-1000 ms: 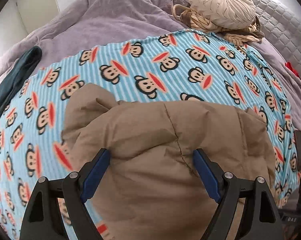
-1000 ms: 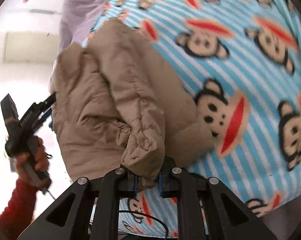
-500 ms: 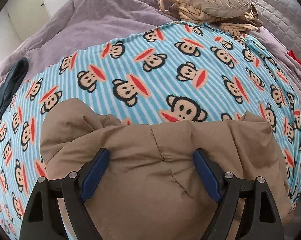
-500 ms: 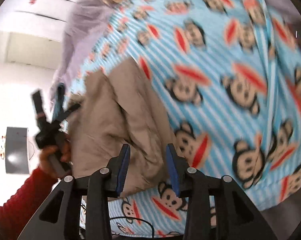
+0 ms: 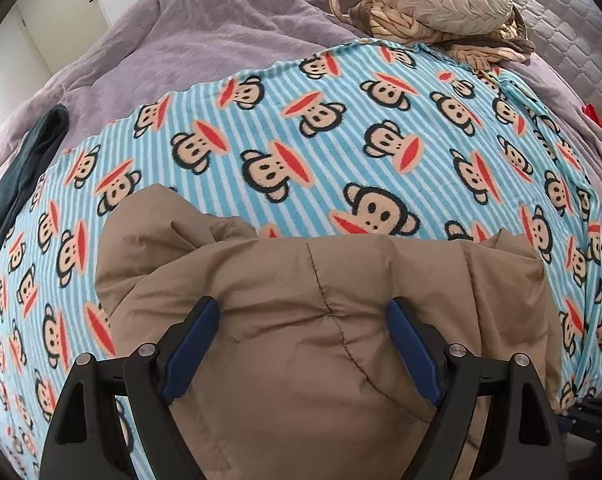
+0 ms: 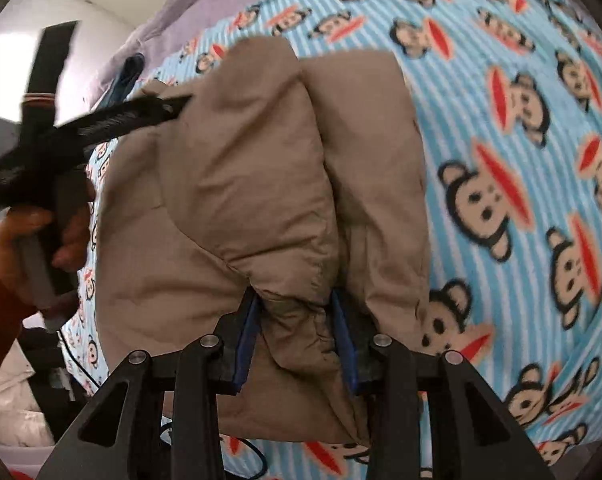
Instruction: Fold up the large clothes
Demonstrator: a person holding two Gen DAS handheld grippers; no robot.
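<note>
Left gripper [image 5: 303,346]: fingers spread wide, pointing steeply down.
Right gripper [image 6: 297,336]: fingers partly apart, fabric between them.
Left hand [image 6: 41,236]: gripping the handle, red sleeve.

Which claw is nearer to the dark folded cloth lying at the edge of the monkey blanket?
Left. The left claw is over the tan jacket on the side facing the dark cloth. The right claw is at the jacket's opposite side, farther away.

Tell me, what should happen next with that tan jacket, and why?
Probably close the right gripper: its fingers have just been opening and now straddle a bunched fold of the tan jacket without visibly squeezing it, while the left gripper stands wide open.
</note>
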